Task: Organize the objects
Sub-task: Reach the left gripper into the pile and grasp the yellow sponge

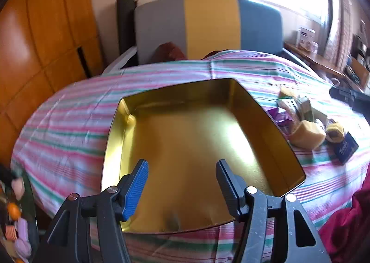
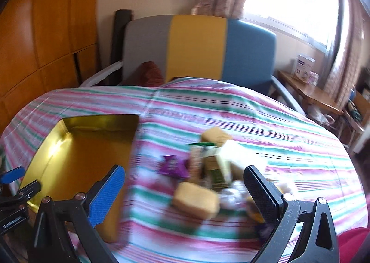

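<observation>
An open gold tin box [image 1: 261,110] lies empty on the striped cloth; it also shows at the left of the right wrist view [image 2: 101,122]. My left gripper [image 1: 182,165] is open and empty, hovering over the box's near part. A pile of snacks lies to the right of the box: yellow cakes [image 1: 307,134], a purple packet [image 2: 172,167], a green carton [image 2: 216,171] and a dark blue packet [image 1: 346,149]. My right gripper [image 2: 185,174] is open and empty, just above the pile, with a yellow cake [image 2: 196,199] between its fingers. The right wrist view is blurred.
The table is covered by a pink, green and white striped cloth [image 1: 69,128]. A grey, yellow and blue chair [image 1: 208,27] stands behind it. A red cloth [image 1: 346,223] lies at the right near edge. A wooden wardrobe [image 1: 41,31] is on the left.
</observation>
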Action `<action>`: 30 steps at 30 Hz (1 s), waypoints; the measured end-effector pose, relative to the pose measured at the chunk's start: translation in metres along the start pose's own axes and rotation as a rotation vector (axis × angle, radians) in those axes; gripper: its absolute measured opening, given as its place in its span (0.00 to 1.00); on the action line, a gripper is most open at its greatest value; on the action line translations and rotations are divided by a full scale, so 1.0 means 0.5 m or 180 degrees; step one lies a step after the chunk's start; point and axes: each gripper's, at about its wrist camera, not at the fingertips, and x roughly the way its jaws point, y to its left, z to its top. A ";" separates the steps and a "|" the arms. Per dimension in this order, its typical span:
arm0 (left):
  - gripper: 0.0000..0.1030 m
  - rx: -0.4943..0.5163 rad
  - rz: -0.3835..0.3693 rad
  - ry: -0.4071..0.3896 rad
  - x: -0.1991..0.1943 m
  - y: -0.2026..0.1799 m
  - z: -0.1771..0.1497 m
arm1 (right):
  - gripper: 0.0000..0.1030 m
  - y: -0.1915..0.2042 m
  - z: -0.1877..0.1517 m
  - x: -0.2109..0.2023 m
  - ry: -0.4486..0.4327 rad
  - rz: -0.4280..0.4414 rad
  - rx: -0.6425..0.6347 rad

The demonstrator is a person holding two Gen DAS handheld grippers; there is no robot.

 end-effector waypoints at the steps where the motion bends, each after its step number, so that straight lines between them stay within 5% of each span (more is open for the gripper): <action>1: 0.59 0.0047 -0.0027 -0.0029 -0.001 -0.003 0.002 | 1.00 -0.035 0.004 0.003 -0.0001 -0.0042 0.0094; 9: 0.63 0.0304 -0.0433 -0.0093 -0.007 -0.061 0.032 | 1.00 -0.258 -0.001 0.048 -0.0082 -0.0438 0.0762; 13: 0.67 0.0465 -0.0597 -0.0177 -0.016 -0.105 0.044 | 1.00 -0.372 -0.038 0.078 0.0134 -0.0291 0.1680; 30: 0.67 0.0996 -0.1406 0.0275 0.049 -0.357 0.096 | 1.00 -0.405 -0.056 0.060 0.0001 -0.0054 0.2101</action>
